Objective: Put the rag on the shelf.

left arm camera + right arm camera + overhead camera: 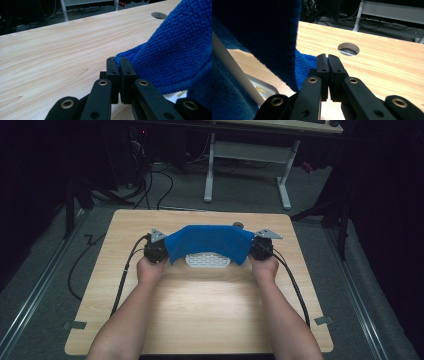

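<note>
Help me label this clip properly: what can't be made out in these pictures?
- White perforated plastic tray: high view, its far part hidden by the blue microfibre cloth hanging between the left tool and right tool.
- Same tray: right gripper view, a corner shows; the cloth covers the rest.
- Round hole in the wooden table: high view, partly behind the cloth.

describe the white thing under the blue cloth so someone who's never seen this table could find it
Start at the light wooden table. Near its middle, a blue cloth hangs stretched between the left hand-held gripper and the right hand-held gripper. Just below its sagging edge lies the white tray: flat, rounded, perforated, the only white thing there.
</note>
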A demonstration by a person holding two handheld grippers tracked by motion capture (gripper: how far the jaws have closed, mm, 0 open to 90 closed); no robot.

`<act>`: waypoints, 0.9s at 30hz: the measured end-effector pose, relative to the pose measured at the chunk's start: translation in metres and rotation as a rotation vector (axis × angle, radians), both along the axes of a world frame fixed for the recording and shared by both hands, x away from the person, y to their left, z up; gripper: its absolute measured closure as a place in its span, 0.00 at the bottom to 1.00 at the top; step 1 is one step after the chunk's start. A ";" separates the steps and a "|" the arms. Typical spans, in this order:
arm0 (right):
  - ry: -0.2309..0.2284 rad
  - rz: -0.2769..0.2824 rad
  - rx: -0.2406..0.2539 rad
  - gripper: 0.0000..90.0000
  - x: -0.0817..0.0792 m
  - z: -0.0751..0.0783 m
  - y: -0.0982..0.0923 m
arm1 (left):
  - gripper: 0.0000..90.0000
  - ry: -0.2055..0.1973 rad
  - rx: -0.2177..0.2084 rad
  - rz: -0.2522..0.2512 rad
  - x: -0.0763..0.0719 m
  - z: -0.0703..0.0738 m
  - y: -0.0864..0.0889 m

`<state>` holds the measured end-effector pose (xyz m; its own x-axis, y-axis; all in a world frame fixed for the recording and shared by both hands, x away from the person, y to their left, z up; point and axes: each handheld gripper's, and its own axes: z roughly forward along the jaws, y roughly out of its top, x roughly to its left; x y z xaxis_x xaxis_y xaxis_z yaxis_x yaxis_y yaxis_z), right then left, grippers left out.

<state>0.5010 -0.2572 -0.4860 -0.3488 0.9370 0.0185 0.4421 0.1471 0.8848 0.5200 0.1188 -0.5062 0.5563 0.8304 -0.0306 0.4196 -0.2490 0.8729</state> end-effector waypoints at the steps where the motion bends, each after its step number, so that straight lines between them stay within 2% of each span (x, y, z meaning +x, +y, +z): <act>1: 0.003 -0.001 0.001 0.98 0.000 -0.001 0.000 | 0.97 0.001 0.000 0.001 0.000 0.000 0.000; 4: 0.006 0.003 0.006 0.97 0.000 -0.002 -0.001 | 0.94 -0.002 -0.011 0.016 -0.001 -0.001 0.000; 7: 0.007 -0.012 0.018 0.91 0.000 0.000 -0.002 | 0.90 0.003 -0.024 0.027 -0.002 -0.001 0.003; 10: -0.003 -0.026 0.016 0.85 0.000 0.004 -0.005 | 0.80 -0.004 -0.018 0.041 -0.003 0.001 0.004; 14: -0.007 -0.044 0.029 0.80 -0.002 0.009 -0.008 | 0.72 -0.002 -0.031 0.060 -0.004 0.004 0.006; 16: -0.010 -0.043 0.034 0.80 -0.002 0.012 -0.011 | 0.72 0.003 -0.038 0.063 -0.005 0.005 0.008; 20: -0.021 -0.051 0.037 0.78 -0.004 0.019 -0.015 | 0.64 -0.003 -0.055 0.078 -0.006 0.011 0.011; 27: -0.058 -0.068 0.050 0.74 -0.008 0.036 -0.024 | 0.55 -0.044 -0.074 0.138 -0.008 0.028 0.027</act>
